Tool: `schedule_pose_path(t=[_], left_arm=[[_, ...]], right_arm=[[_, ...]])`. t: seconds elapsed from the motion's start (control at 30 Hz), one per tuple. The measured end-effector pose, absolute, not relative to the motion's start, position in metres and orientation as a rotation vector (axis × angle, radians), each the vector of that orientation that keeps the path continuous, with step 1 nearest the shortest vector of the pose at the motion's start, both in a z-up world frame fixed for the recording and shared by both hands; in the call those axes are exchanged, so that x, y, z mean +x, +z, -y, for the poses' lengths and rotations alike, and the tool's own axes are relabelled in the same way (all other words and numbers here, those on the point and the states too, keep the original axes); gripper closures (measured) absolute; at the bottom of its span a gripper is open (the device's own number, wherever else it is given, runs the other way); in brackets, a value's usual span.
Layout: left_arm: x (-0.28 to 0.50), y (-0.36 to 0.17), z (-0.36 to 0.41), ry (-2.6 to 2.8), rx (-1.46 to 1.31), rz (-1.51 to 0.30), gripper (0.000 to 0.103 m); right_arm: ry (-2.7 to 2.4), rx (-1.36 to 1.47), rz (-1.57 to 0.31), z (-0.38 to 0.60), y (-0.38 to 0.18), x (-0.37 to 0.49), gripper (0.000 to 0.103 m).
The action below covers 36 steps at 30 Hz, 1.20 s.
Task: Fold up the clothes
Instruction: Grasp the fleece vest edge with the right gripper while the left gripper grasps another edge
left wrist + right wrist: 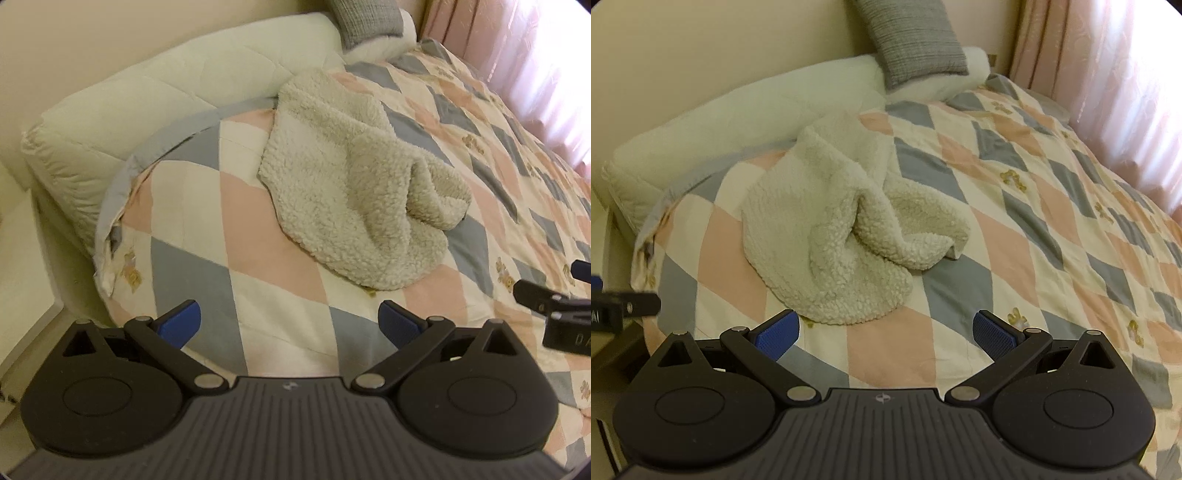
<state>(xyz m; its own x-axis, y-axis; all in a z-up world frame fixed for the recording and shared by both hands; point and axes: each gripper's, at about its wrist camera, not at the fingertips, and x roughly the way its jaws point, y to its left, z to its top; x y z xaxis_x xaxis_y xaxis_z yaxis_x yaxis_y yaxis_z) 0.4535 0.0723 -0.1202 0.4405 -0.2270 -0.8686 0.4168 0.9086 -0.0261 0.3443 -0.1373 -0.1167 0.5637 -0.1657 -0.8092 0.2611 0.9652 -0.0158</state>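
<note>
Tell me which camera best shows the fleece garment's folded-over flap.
Right wrist view: the fleece garment lies near centre, its flap curling open toward the camera. The left wrist view shows it farther off, the flap bunched at its right edge.

Each tool (290, 325) is black with ribbed grey housing, round hubs, silver pivot pins (blue textured pads (777, 334)).

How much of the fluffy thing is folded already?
Nothing looks folded yet. The fluffy cream garment lies in a crumpled heap on the patchwork quilt, one part flopped over another. Nothing is in hand: the left gripper and right gripper are both open and empty, just short of the garment. Left to do: spread it flat, fold it, tidy it.
</note>
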Motion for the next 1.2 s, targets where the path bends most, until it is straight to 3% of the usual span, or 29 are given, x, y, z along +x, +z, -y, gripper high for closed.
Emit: schedule_pose_path(t=[0.13, 0.3, 0.47, 0.57, 0.83, 0.9, 0.93, 0.97, 1.2], left_arm=[[0.486, -0.135, -0.080, -0.414, 0.188, -1.078, 0.026], [0.532, -0.154, -0.095, -0.414, 0.153, -1.128, 0.042], [0.568, -0.176, -0.102, -0.426, 0.149, -1.156, 0.044], [0.588, -0.189, -0.105, -0.426, 0.148, -1.173, 0.044], [0.636, -0.211, -0.116, -0.393, 0.112, -1.197, 0.044], [0.645, -0.214, -0.114, -0.391, 0.113, -1.202, 0.044], [0.649, -0.216, -0.112, -0.395, 0.114, -1.205, 0.044], [0.652, -0.217, -0.109, -0.402, 0.115, -1.208, 0.044], [0.658, -0.222, -0.066, -0.545, 0.154, -1.179, 0.045]], right_arm=[[-0.187, 0.027, -0.915, 0.122, -0.136, 0.367, 0.002], [-0.090, -0.123, -0.877, 0.089, -0.163, 0.410, 0.015], [0.039, -0.259, -0.866, 0.053, -0.206, 0.466, 0.037], [0.097, -0.346, -0.871, 0.032, -0.235, 0.496, 0.045], [0.122, -0.464, -0.788, -0.005, -0.295, 0.563, 0.044], [0.085, -0.481, -0.795, -0.003, -0.306, 0.574, 0.056], [0.071, -0.422, -0.795, 0.010, -0.299, 0.571, 0.078], [0.057, -0.363, -0.794, 0.023, -0.293, 0.567, 0.086], [-0.129, 0.096, -0.790, 0.139, -0.232, 0.514, 0.095]])
